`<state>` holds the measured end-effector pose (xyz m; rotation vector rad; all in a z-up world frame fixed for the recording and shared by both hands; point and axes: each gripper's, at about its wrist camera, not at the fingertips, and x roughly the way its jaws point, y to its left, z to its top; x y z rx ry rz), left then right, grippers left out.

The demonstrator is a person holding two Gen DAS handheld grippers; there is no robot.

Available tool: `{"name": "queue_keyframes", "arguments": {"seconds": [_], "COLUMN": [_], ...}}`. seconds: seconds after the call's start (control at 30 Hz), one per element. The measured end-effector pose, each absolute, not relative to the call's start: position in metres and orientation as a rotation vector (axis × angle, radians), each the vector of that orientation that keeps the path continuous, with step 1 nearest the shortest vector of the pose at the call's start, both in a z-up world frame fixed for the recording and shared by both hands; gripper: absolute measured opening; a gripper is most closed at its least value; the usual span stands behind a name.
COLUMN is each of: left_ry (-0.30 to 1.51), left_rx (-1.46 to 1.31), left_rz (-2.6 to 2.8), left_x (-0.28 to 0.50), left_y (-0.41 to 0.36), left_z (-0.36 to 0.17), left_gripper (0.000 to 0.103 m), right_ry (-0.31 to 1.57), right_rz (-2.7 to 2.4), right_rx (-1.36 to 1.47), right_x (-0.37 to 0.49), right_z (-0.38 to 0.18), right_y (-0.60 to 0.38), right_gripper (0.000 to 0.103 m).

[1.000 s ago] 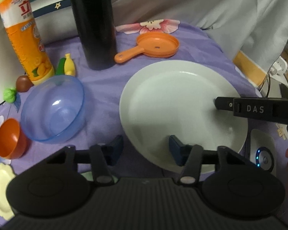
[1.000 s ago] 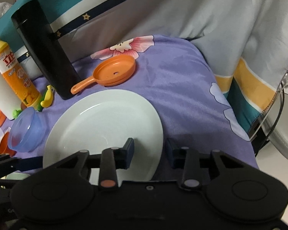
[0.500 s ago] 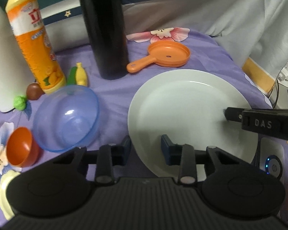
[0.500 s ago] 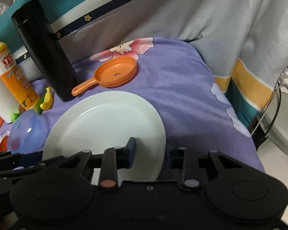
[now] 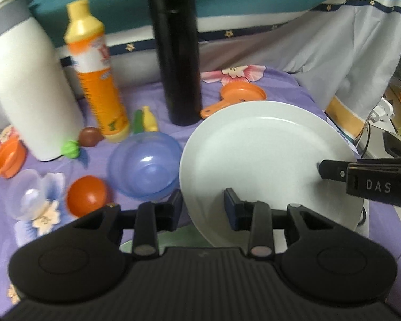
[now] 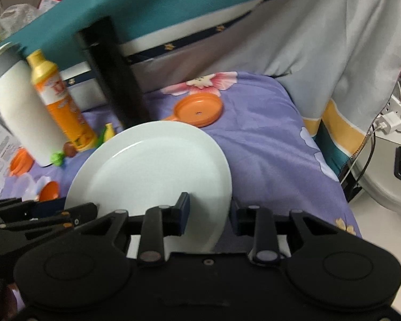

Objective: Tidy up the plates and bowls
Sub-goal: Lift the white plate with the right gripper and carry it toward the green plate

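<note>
Both grippers are clamping the white plate [image 5: 262, 155] by its rim: the left gripper [image 5: 203, 208] at the plate's lower left edge, the right gripper [image 6: 209, 215] at its right edge. The plate is sitting tilted (centre right of the left view), beside the blue bowl [image 5: 144, 165] on the purple cloth [image 6: 264, 144].

I see open purple cloth [image 6: 267, 144] along the bed's right edge, with only the orange toy pan [image 6: 197, 109] near the far end. Toward the left edge my path is crowded: blue bowl [image 5: 144, 165], orange cup [image 5: 87, 199], clear cup [image 5: 29, 198]. The black flask [image 5: 177, 58], detergent bottle [image 5: 97, 77] and white jug [image 5: 30, 91] wall off the far edge.
</note>
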<state>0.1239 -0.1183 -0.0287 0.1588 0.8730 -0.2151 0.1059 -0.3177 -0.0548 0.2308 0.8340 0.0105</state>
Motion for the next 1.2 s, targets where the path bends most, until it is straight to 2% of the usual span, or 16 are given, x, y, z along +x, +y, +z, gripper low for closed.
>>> {"name": "queue_keyframes", "arguments": {"seconds": [0.3, 0.57, 1.2], "left_ry": [0.853, 0.863, 0.981], "left_rx": [0.159, 0.183, 0.152], "left_rz": [-0.187, -0.163, -0.089], "left_x": [0.069, 0.02, -0.054], "left_y": [-0.06, -0.007, 0.106], "left_z": [0.0, 0.009, -0.027], "left_gripper": [0.033, 0.033, 0.033], "right_ry": [0.836, 0.873, 1.064], "right_rz": [0.085, 0.163, 0.352], "right_rx": [0.213, 0.235, 0.134], "right_x": [0.049, 0.008, -0.059], "right_z": [-0.019, -0.009, -0.034], "right_y": [-0.267, -0.225, -0.105], "right_gripper": [0.031, 0.031, 0.031]}}
